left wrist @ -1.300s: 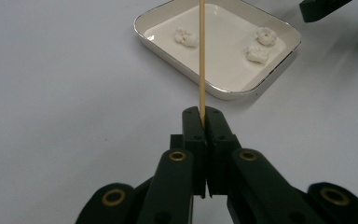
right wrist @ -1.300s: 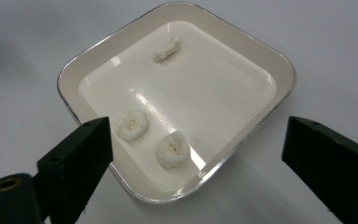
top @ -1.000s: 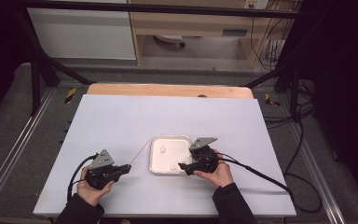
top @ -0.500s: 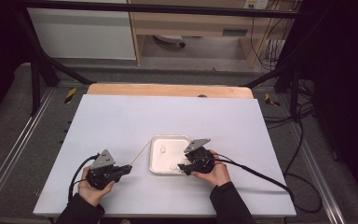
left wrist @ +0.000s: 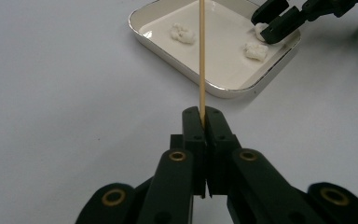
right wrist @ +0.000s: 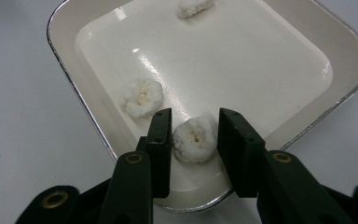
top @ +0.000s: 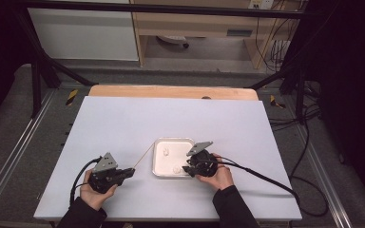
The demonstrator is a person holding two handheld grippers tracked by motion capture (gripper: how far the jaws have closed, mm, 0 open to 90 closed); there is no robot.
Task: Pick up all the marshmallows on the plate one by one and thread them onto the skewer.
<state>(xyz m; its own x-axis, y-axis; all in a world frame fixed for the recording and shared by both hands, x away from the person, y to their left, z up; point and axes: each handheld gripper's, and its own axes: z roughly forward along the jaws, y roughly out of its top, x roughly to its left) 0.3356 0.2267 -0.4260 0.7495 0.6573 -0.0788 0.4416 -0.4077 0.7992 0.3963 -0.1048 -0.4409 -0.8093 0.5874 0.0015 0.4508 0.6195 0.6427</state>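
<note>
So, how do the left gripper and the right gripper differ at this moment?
The left gripper is shut on a thin wooden skewer; the right gripper has a white puffy piece between its jaws, which have just been closing, with a small gap on one side. The left gripper rests over the bare table, while the right gripper reaches into the white tray. Both are black and hand-held.

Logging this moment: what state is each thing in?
Left tool: shut on the skewer.
Skewer: bare, pointing over the tray.
Right tool: jaws just closing around a white piece, left pad touching, right pad apart.
White pieces: three, unskewered, in the tray.
Tray: flat on the table.
</note>
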